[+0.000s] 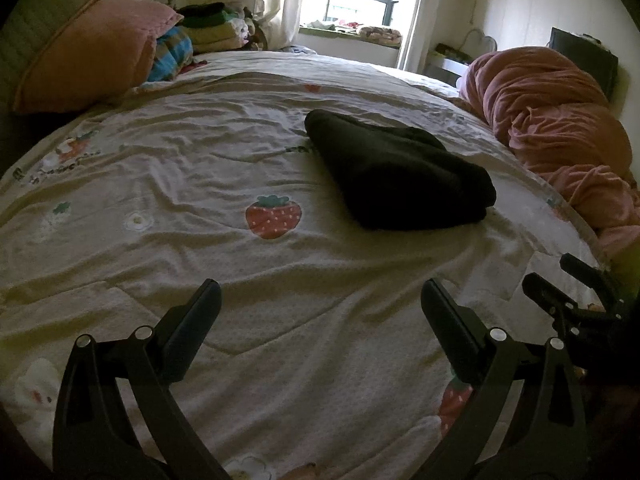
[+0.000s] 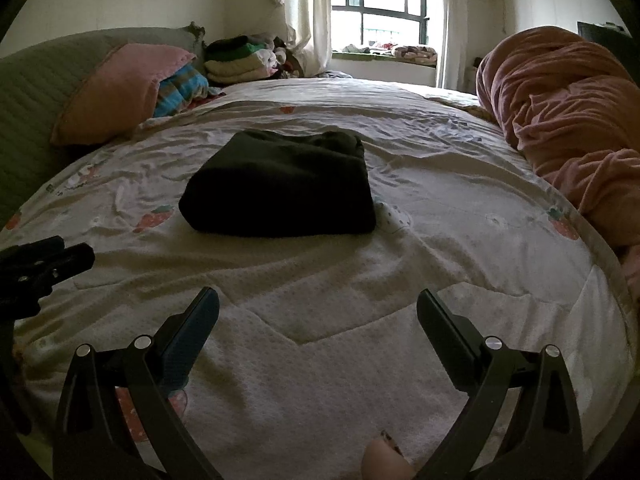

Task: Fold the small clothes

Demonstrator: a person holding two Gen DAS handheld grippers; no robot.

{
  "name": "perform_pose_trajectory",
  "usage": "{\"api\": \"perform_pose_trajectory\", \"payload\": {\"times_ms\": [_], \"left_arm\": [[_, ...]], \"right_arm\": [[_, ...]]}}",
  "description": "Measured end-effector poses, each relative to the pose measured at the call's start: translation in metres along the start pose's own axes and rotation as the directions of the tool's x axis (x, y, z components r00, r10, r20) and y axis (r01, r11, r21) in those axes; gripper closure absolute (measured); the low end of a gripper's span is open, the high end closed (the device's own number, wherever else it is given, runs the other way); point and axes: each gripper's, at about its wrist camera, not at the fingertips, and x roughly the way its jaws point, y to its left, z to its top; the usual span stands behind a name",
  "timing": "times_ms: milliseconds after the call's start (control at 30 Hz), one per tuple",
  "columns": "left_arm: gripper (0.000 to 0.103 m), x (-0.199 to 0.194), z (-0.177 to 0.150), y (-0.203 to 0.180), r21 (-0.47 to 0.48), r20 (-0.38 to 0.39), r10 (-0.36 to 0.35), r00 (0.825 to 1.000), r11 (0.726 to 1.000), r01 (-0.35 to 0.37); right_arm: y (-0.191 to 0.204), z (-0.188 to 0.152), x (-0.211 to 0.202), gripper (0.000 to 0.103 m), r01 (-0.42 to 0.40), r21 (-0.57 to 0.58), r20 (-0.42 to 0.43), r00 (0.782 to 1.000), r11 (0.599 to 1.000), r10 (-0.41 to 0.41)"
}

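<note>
A dark garment (image 1: 396, 168) lies folded into a thick rectangle on the white strawberry-print bedspread (image 1: 240, 288). It also shows in the right wrist view (image 2: 280, 188), mid-bed. My left gripper (image 1: 320, 292) is open and empty, low over the bedspread, well short of the garment. My right gripper (image 2: 318, 300) is open and empty too, near the bed's front. Each gripper shows at the edge of the other's view: the right one (image 1: 568, 280), the left one (image 2: 52, 256).
A pink pillow (image 1: 88, 48) and a blue plaid cloth (image 1: 172, 54) lie at the back left by a stack of folded clothes (image 2: 240, 60). A bunched pink blanket (image 1: 560, 128) fills the right side. A window (image 2: 380, 4) is behind the bed.
</note>
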Motion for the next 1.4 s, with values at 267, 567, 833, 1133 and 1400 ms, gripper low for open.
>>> {"api": "perform_pose_trajectory", "payload": {"times_ms": [267,567,833,1133,1400], "left_arm": [[0.01,-0.0001,0.0002,-0.0002,0.0,-0.001,0.003,1.0,1.0,-0.003],[0.01,-0.0001,-0.0006,0.0031,-0.005,-0.005,0.009,1.0,1.0,-0.009],[0.01,0.0004,-0.0008,0.0032,-0.004,-0.012,0.027,1.0,1.0,-0.027],[0.01,0.0013,-0.0011,0.0045,-0.008,-0.015,0.037,0.999,0.999,-0.037],[0.01,0.0013,-0.0011,0.0045,-0.007,-0.015,0.037,0.999,0.999,-0.037]], "right_arm": [[0.0004,0.0005,0.0,0.005,0.005,-0.002,0.006,1.0,1.0,-0.005],[0.0016,0.0018,0.0,0.005,0.004,-0.002,0.007,1.0,1.0,-0.004],[0.0019,0.0025,-0.001,0.005,0.0,-0.007,0.006,1.0,1.0,0.0],[0.0021,0.0024,-0.001,0.005,-0.002,-0.006,0.002,1.0,1.0,0.002],[0.0014,0.0013,-0.0017,0.005,-0.003,-0.007,0.003,1.0,1.0,0.003]]}}
